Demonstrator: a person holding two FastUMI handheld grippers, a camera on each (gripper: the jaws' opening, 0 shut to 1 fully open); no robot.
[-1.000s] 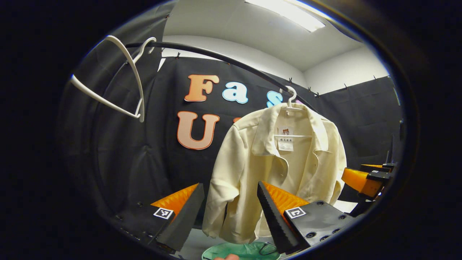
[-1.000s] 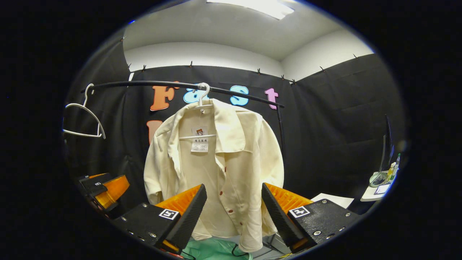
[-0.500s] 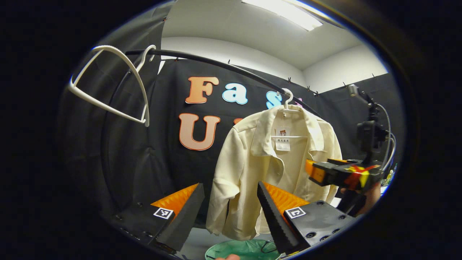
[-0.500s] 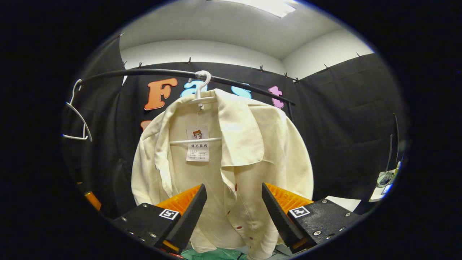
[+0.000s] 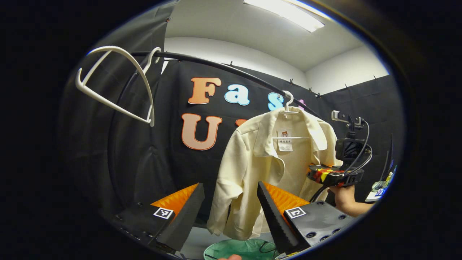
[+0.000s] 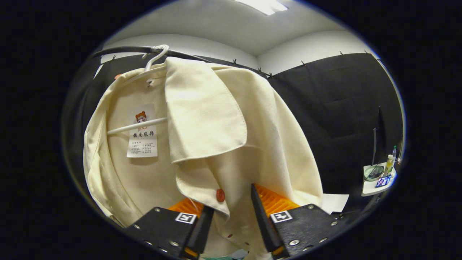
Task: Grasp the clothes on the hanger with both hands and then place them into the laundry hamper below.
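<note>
- Black cloth is lining the booth, with a dark rail curving across it under a ceiling light.
- Hanging from that rail on a white hanger is the cream shirt, and the green hamper is sitting right below its hem.
- An empty hanger is dangling further along the rail.
- Big change in the last second: the right gripper has been pushing in from well back, and now the shirt's buttoned front edge is lying between its fingers.
- Its jaws have narrowed but are not clamping yet; a gap is showing on the one side, so I'm calling it unclenched.
- In the left gripper view, that right gripper is showing beside the shirt's far sleeve, a hand holding it.
- The left gripper is hanging back, jaws spread wide, gripping nothing, shirt sleeve framed beyond it.
- Meaning, in my judgement: one grasp is about to close, the other hasn't started.
- A neck label is carrying a small cartoon figure and printed characters, which I'm not reading off.
</note>
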